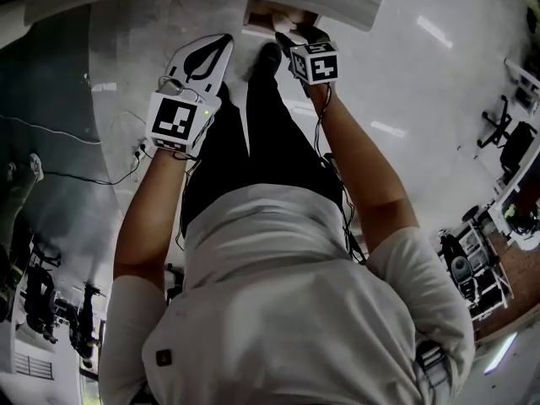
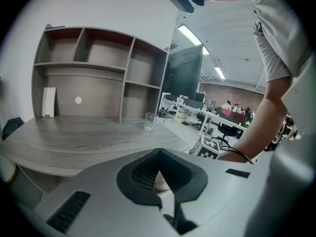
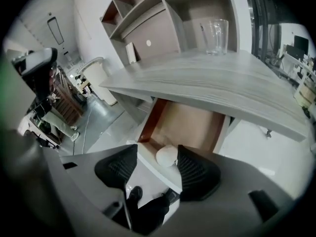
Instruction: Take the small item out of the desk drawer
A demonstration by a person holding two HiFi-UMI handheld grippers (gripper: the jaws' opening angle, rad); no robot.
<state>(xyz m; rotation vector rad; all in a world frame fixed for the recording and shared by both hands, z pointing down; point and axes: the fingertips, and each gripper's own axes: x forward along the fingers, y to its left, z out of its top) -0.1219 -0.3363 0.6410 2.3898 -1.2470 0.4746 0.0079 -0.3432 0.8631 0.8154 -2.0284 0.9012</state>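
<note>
Drawer (image 3: 187, 125) under desk (image 3: 207, 78) is open, white item (image 3: 167, 155) at its front. Right gripper (image 3: 157, 154) hangs above it, jaws apart; left gripper (image 2: 159, 157) jaws together. Best: centre on item, then close gently.

Clear glass (image 3: 216, 36) before grey shelf unit (image 2: 98, 73), white panel (image 2: 48, 101) upright in lower left bay

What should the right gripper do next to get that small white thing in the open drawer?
Probably lower the right gripper straight toward the small white item. It lies at the front of the open drawer, framed by the gripper's open jaws but apparently not yet touched.
</note>
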